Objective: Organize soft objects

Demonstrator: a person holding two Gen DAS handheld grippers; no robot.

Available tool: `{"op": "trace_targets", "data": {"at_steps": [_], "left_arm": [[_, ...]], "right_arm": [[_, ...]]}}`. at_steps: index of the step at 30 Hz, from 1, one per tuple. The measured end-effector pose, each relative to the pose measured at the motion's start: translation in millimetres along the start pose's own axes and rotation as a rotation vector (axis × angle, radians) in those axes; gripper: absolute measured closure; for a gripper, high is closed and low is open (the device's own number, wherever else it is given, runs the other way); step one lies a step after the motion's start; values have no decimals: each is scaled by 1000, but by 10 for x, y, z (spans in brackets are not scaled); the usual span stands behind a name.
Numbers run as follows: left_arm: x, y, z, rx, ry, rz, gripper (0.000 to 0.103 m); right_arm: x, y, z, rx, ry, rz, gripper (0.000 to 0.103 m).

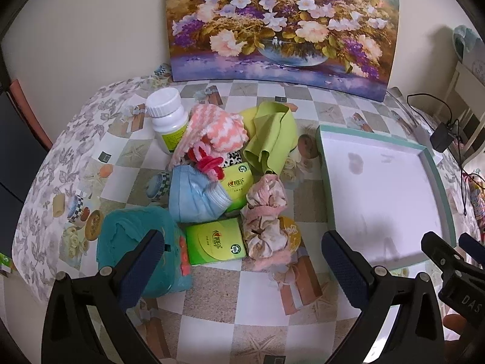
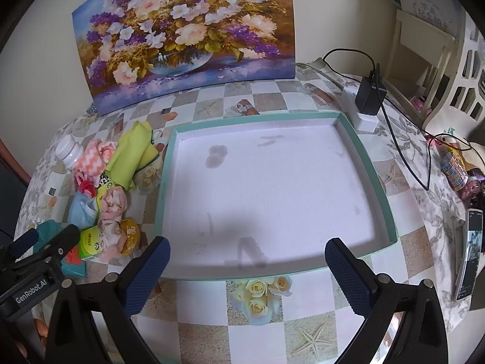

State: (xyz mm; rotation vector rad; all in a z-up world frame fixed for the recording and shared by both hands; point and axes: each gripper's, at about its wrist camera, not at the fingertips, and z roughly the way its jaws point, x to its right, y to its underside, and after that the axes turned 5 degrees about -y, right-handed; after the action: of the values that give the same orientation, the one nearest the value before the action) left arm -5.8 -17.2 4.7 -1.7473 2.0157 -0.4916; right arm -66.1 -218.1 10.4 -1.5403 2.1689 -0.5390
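Your left gripper [image 1: 241, 253] is nearest to the camera; its two blue fingers are spread wide and grasp nothing. It hangs above the near edge of a pile of things on the checkered tablecloth [image 1: 212, 297]. Under the left finger lies a teal towel [image 1: 127, 236]. Between the fingers you see a green tissue pack [image 1: 215, 242] and a floral scrunchie [image 1: 265, 212], which touches a round yellow tin [image 1: 291, 231]. Behind them lie a blue face mask [image 1: 194, 195], a second green pack [image 1: 239, 182], a red hair tie [image 1: 206, 160], a pink and white knitted cloth [image 1: 218, 127] and a green cloth [image 1: 269, 136]. A white bottle [image 1: 166, 115] stands at the far left of the pile, just beside the knitted cloth.

Your right gripper [image 2: 247, 270] is also released, with its fingers wide apart, and it hangs over the near rim of a flat white box with teal edge [image 2: 388, 212]. The box stands just to the right of the pile. A flower painting [image 2: 188, 30] leans on the wall behind, and a black charger [image 2: 369, 94] stands behind the far right corner of the box.
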Motion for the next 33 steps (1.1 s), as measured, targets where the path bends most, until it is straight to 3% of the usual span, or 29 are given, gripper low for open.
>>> {"op": "trace_targets", "data": {"at_steps": [5, 33], "left_arm": [[-25, -7, -11, -13, 37, -23, 0], [-18, -30, 5, -64, 67, -33, 0]], "right_arm": [[-5, 0, -2, 2, -2, -4, 0], [18, -17, -7, 4, 8, 3, 0]]}}
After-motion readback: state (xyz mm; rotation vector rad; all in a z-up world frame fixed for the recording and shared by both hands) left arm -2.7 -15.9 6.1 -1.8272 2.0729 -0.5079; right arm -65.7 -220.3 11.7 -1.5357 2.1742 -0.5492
